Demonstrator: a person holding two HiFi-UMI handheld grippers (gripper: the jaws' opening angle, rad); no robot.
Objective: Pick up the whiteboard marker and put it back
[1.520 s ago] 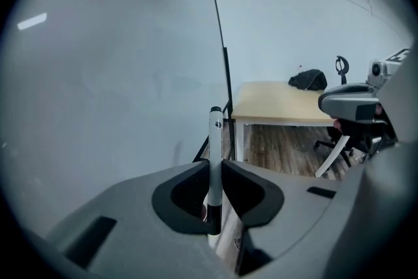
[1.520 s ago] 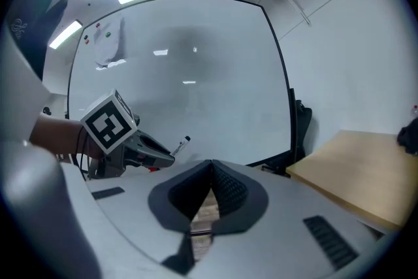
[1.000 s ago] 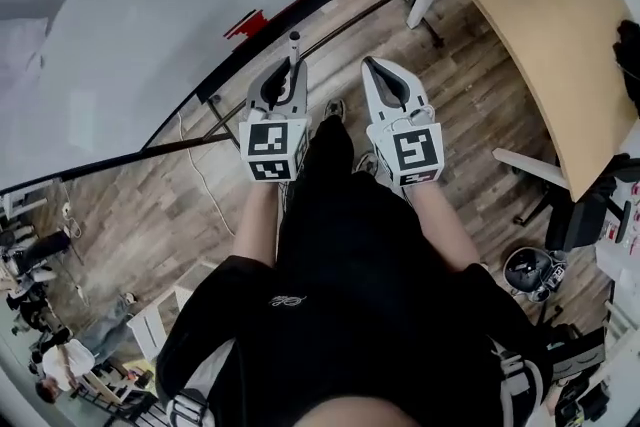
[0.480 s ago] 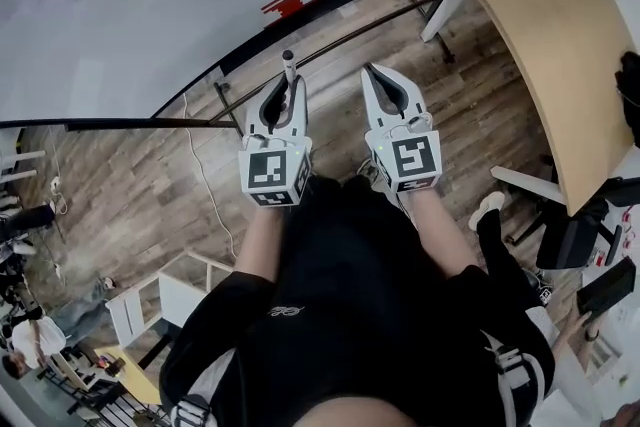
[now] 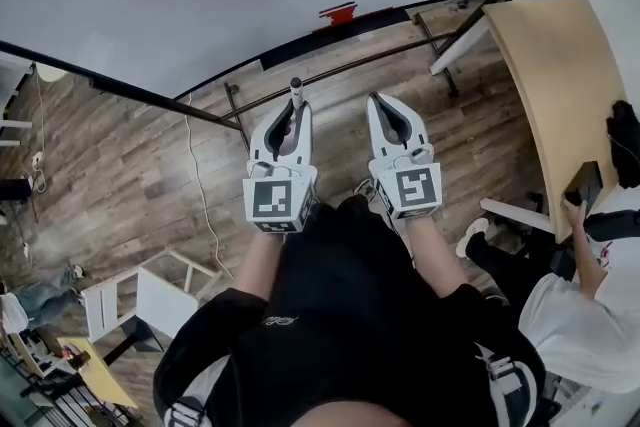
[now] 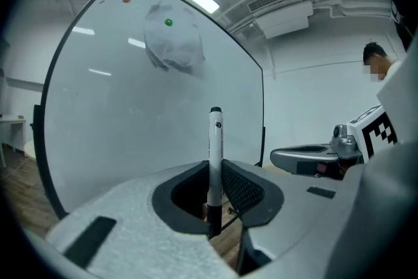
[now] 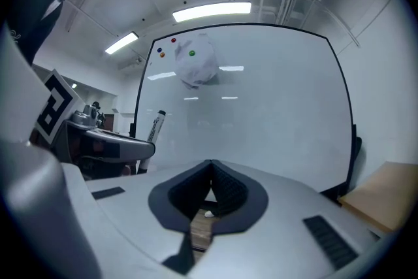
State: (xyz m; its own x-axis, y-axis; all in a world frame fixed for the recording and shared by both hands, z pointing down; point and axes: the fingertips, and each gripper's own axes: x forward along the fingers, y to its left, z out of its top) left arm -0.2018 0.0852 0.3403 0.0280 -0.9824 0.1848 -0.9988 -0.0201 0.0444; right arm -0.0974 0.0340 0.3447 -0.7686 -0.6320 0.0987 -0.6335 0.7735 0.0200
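The left gripper (image 5: 292, 111) is pinching the marker (image 6: 215, 140) low on its barrel, holding it upright in front of the whiteboard (image 6: 117, 114). The right gripper (image 5: 380, 103) is keeping its jaws together on nothing. The marker is probably light, stiff and smooth, so a mid-barrel grip would be guarding better against pivoting.

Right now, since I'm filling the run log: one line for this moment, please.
left tongs: shut on whiteboard marker, upright | right tongs: shut, empty | whiteboard: ahead of both
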